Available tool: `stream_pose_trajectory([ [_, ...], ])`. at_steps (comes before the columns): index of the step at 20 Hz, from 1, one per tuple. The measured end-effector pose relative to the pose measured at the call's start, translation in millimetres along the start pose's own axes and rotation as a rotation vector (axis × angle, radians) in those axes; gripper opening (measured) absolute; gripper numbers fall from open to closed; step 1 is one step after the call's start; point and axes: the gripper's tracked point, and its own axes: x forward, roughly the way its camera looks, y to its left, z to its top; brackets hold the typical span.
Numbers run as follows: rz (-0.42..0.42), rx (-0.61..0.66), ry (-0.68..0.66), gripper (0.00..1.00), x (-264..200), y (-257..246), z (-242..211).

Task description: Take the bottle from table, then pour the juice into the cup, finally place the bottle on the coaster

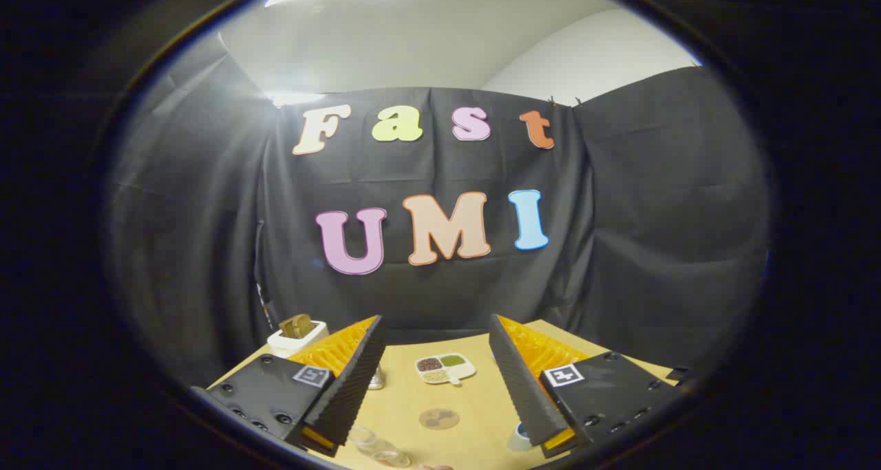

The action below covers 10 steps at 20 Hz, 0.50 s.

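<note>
My gripper [436,322] is open and held high above the wooden table [475,401], with nothing between its fingers. A round brown coaster [438,418] lies on the table, between the fingers and below them. A clear glassy object [380,448] sits at the near edge beside the left finger; I cannot tell whether it is the bottle or the cup. Another small clear item [376,379] peeks out from behind the left finger.
A white divided dish [445,369] with grains sits beyond the coaster. A white toaster [297,336] with bread stands at the table's far left corner. A small white and blue object [519,437] rests by the right finger. Black cloth walls close in the table.
</note>
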Motion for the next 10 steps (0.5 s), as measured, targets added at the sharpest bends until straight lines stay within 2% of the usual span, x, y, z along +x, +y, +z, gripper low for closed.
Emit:
stream_pose_trajectory([
  [10, 0.017, 0.011, 0.013, 0.93, -3.4, 10.5, -7.5],
])
